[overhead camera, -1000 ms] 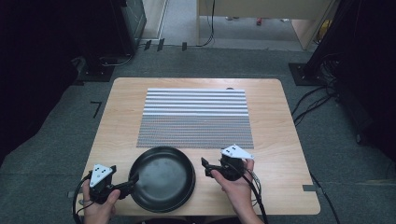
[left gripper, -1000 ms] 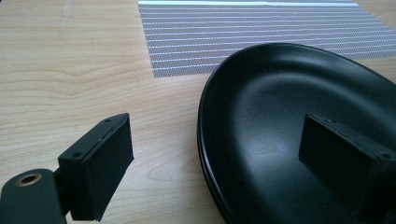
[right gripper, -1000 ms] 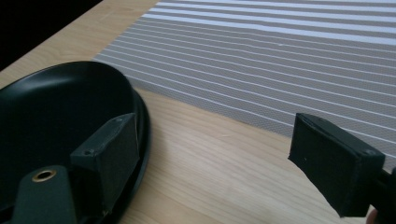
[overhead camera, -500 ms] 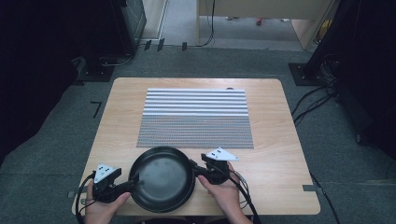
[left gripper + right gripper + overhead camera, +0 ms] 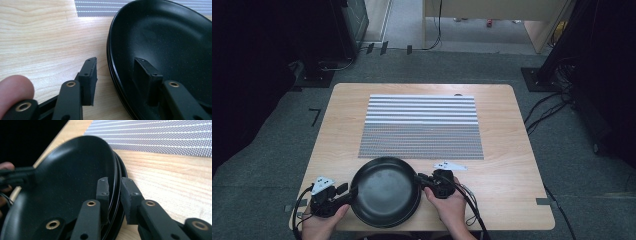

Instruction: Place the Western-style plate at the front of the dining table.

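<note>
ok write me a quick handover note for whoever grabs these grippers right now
Left hand-held gripper: jaws straddle the near-left rim of the black frying pan, one inside, one outside; they have just been closing, gap still visible, no grip yet.
Right hand-held gripper: astride the pan's right rim, jaws have just been closing, nearly pinched; contact not certain.
Pan sits on the wooden table at the near edge, just in front of the striped mat.
Done: both grippers placed on the rim.
Left: finish clamping, then probably lift.
</note>
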Motion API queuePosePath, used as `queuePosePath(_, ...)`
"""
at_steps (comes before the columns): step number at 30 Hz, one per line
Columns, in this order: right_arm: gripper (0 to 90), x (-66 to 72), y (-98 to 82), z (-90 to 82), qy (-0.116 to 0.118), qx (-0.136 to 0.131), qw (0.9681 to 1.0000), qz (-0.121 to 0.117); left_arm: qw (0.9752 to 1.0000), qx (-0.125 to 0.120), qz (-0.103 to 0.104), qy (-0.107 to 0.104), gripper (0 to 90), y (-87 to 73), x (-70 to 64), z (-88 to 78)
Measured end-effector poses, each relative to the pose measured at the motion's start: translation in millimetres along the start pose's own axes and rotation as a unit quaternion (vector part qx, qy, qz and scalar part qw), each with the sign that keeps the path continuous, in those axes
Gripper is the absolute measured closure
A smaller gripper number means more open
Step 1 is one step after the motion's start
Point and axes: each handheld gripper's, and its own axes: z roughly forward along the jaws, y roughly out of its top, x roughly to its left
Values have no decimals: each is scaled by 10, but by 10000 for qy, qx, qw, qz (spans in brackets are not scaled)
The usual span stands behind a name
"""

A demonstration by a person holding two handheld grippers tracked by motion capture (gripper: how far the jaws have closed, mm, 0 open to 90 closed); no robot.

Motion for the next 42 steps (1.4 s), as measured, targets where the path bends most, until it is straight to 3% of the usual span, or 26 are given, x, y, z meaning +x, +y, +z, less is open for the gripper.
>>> queuePosePath(7,856,-29,-41,-42,58,-280,9990,330,9997,90,-19,-212,617,-4,-9,16)
queuePosePath(9,859,-50,-40,-42,145,-256,9982,519,9997,99,-75,-232,623,-4,-2,13)
queuePosePath(15,866,-39,-41,-51,173,-206,9969,746,9996,91,-111,-245,645,-5,8,6)
queuePosePath(19,870,-29,-48,-64,173,-154,9969,758,9995,99,-116,-286,636,-5,20,6)
queuePosePath(21,875,-53,-39,-71,251,-126,9955,905,9994,18,-163,-303,619,1,32,-20)
queuePosePath(26,896,-92,-18,-121,278,-171,9949,959,9985,-201,-341,-386,613,26,61,-97)
queuePosePath(27,900,-93,-7,-165,269,-321,9947,943,9984,-213,-344,-405,614,28,58,-106)
queuePosePath(32,900,-103,120,-344,415,-503,9936,925,9986,-163,-251,-448,616,29,-1,-86)
queuePosePath(34,900,-105,145,-360,577,-320,9931,970,9990,-134,-203,-372,616,24,-20,-73)
queuePosePath(36,868,-99,94,-282,523,-25,9938,980,9991,-125,-228,-320,615,24,-6,-88)
queuePosePath(38,816,-107,31,-210,548,-91,9941,933,9992,-117,-259,-264,612,18,10,-99)
queuePosePath(42,856,-99,-24,-140,461,34,9950,889,9993,29,-255,-265,607,2,40,-68)
